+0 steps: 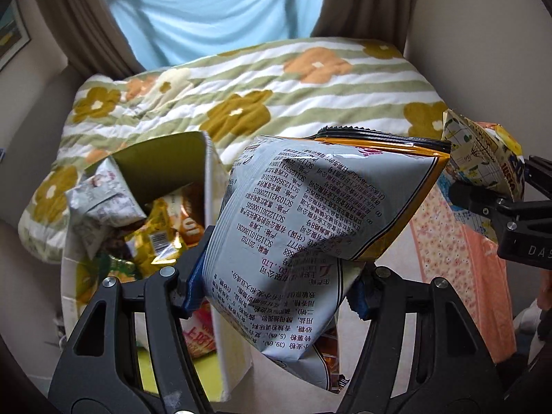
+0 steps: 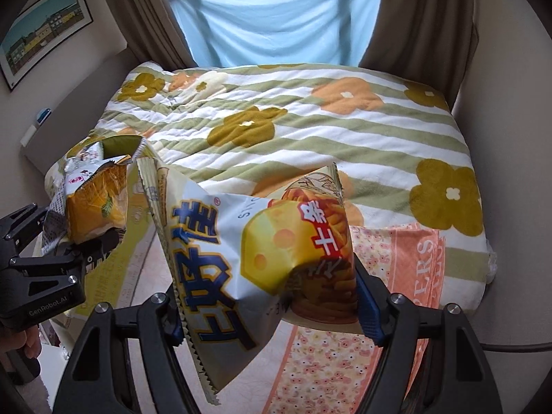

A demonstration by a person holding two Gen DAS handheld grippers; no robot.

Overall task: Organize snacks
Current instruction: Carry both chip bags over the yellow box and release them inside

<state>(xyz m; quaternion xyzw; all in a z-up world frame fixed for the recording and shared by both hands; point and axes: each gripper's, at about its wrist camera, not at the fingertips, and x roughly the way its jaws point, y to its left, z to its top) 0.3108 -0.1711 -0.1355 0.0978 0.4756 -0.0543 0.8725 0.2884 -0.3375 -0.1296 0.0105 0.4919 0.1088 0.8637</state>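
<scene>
My left gripper (image 1: 276, 293) is shut on the lower part of a puffy silver and orange snack bag (image 1: 310, 207), its printed back facing me, and holds it in the air. To its left stands an open cardboard box (image 1: 162, 169) with several snack packets (image 1: 158, 238) inside. My right gripper (image 2: 272, 317) is shut on a white snack bag (image 2: 241, 241) with blue characters and a yellow cheese picture, also held up. The left wrist view shows the right gripper (image 1: 496, 179) with that white bag (image 1: 479, 151) at the right edge. In the right wrist view, the left gripper (image 2: 69, 231) holds the orange bag (image 2: 93, 203) beside the box (image 2: 131, 258).
A bed with a green-striped flowered quilt (image 2: 310, 131) fills the space behind. An orange floral cloth (image 2: 345, 362) covers the surface below my right gripper. Blue fabric (image 2: 276, 20) and brown curtains hang at the window. A framed picture (image 2: 45, 34) hangs on the left wall.
</scene>
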